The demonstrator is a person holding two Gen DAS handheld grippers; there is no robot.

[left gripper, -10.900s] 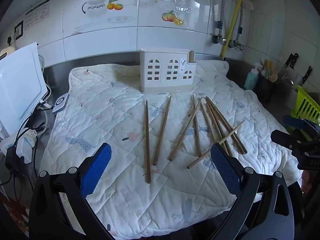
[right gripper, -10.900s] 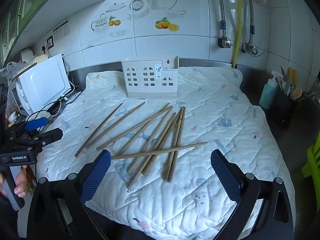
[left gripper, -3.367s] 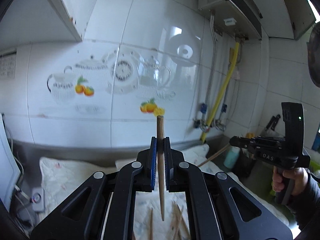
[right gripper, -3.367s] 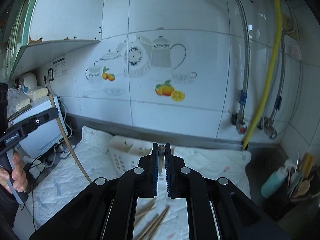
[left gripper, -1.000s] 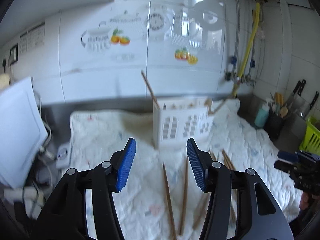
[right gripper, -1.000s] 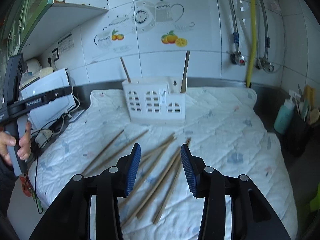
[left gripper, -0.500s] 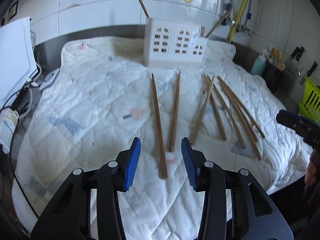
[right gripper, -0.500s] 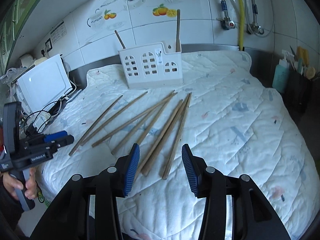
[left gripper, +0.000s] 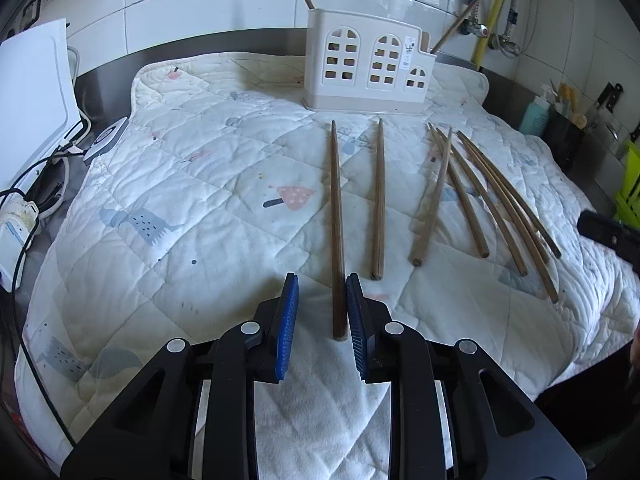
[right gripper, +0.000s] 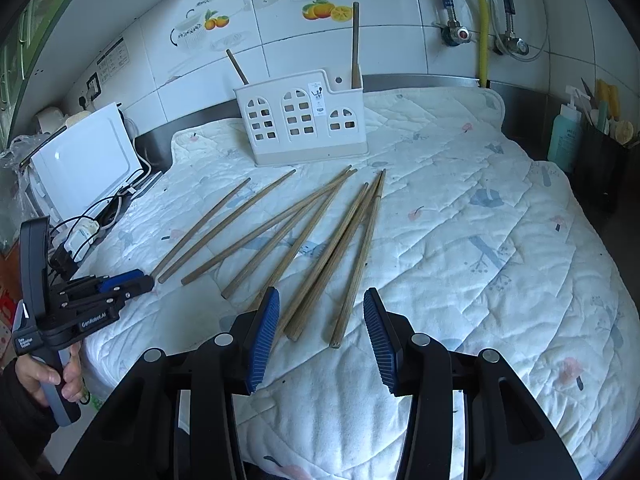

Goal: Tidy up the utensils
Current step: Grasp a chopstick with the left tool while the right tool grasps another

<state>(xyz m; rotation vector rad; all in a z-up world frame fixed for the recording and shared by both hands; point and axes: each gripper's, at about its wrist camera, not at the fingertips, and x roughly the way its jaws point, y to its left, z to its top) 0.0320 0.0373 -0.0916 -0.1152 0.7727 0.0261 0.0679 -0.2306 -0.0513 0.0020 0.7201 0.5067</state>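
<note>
Several wooden chopsticks lie on the quilted mat (left gripper: 208, 208). The white house-shaped holder (left gripper: 368, 72) stands at the back with two chopsticks upright in it (right gripper: 355, 40). My left gripper (left gripper: 322, 320) is low over the mat and its jaws are closing. The near end of the leftmost chopstick (left gripper: 337, 220) is between the blue pads, with a gap still on the left side. My right gripper (right gripper: 322, 340) stands open over the near ends of the rightmost chopsticks (right gripper: 354, 272). The left gripper (right gripper: 136, 280) also shows in the right wrist view, in a hand (right gripper: 48, 376).
A white appliance (right gripper: 80, 160) with cables and a power strip (left gripper: 16, 224) sits left of the mat. A teal bottle (right gripper: 564, 136) and a dark utensil pot (right gripper: 604, 160) stand at the right, with a green basket (left gripper: 630, 188). Pipes run down the tiled wall.
The left gripper has sunk to the mat and its jaws have narrowed around the leftmost chopstick's near end. The right gripper has dropped a little, its jaws about as wide as before.
</note>
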